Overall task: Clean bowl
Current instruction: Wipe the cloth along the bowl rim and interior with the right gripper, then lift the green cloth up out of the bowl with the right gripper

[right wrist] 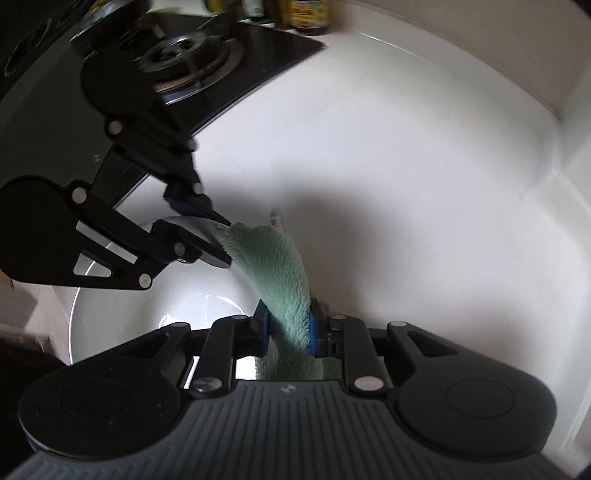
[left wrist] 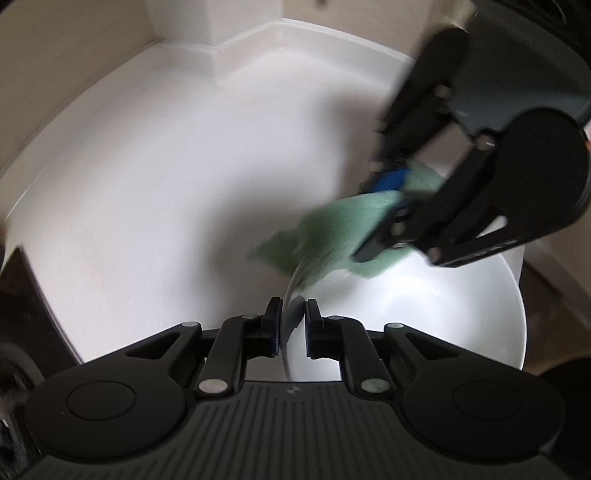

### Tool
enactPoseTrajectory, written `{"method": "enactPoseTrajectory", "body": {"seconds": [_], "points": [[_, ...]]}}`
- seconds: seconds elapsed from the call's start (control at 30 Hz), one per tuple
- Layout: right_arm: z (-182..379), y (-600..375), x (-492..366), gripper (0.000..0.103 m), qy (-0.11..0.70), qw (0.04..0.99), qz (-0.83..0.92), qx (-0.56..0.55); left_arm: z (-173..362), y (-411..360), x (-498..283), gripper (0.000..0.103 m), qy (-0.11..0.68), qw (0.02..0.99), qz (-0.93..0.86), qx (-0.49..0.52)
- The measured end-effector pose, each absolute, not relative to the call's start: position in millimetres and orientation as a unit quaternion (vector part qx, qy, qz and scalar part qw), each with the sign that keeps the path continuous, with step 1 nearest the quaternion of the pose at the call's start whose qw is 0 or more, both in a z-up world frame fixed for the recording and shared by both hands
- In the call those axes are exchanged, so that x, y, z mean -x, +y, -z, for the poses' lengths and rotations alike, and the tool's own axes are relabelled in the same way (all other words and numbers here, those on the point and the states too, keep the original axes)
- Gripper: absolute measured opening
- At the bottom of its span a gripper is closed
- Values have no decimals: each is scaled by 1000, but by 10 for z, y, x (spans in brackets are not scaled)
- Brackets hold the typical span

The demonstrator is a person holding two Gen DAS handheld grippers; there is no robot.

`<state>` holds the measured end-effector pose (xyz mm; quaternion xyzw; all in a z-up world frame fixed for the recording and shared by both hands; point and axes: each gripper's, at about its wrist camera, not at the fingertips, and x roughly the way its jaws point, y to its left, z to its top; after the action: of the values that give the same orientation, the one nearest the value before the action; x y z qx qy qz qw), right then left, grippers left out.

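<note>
The left gripper (left wrist: 293, 326) has its jaws closed down on the rim of the white bowl (left wrist: 424, 317), the thin wall pinched between the two pads at the bowl's near-left edge in the left wrist view. The bowl sits over the white surface (left wrist: 166, 192), tilted in the grip; whether its base touches the surface cannot be told. The right gripper (right wrist: 288, 328) has its jaws narrowed on a green cloth (right wrist: 280, 273), the fabric bunched between the blue pads (right wrist: 264, 328) and running forward from them to the bowl's rim. In the right wrist view the far end of the cloth meets the rim just beside the left gripper's fingertips (right wrist: 218, 221). In the left wrist view the same cloth (left wrist: 332, 232) drapes over the bowl's far-left rim, blurred, with the right gripper (left wrist: 391, 206) above it at the upper right. The bowl's interior (right wrist: 155, 306) appears plain white; no residue can be made out at this sharpness. A black hob with a metal burner (right wrist: 184, 62) lies on the far left of the surface, and several jars (right wrist: 306, 14) stand behind it at the wall. A pale upstand (left wrist: 295, 33) borders the far edge of the surface.
</note>
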<state>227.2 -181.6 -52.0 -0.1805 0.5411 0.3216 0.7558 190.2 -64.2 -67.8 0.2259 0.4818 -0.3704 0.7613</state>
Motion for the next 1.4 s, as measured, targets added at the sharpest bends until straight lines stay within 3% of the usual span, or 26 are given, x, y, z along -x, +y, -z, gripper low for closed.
{"method": "enactPoseTrajectory", "body": {"seconds": [0.4, 0.57, 0.77, 1.0, 1.4], "points": [[764, -2165, -1697, 18, 554, 806, -205, -30, 726, -525, -1857, 21, 477, 802, 326, -149], [893, -2123, -1703, 18, 545, 811, -195, -85, 725, -548, -1833, 20, 476, 805, 319, -157], [844, -2082, -1898, 15, 540, 812, -222, -21, 724, -540, -1825, 11, 487, 796, 315, -173], [737, -1907, -2198, 14, 522, 807, -263, 81, 734, -518, -1806, 12, 498, 794, 296, -182], [739, -1890, -2163, 15, 504, 821, -255, 80, 781, -599, -1750, 11, 486, 809, 279, -178]]}}
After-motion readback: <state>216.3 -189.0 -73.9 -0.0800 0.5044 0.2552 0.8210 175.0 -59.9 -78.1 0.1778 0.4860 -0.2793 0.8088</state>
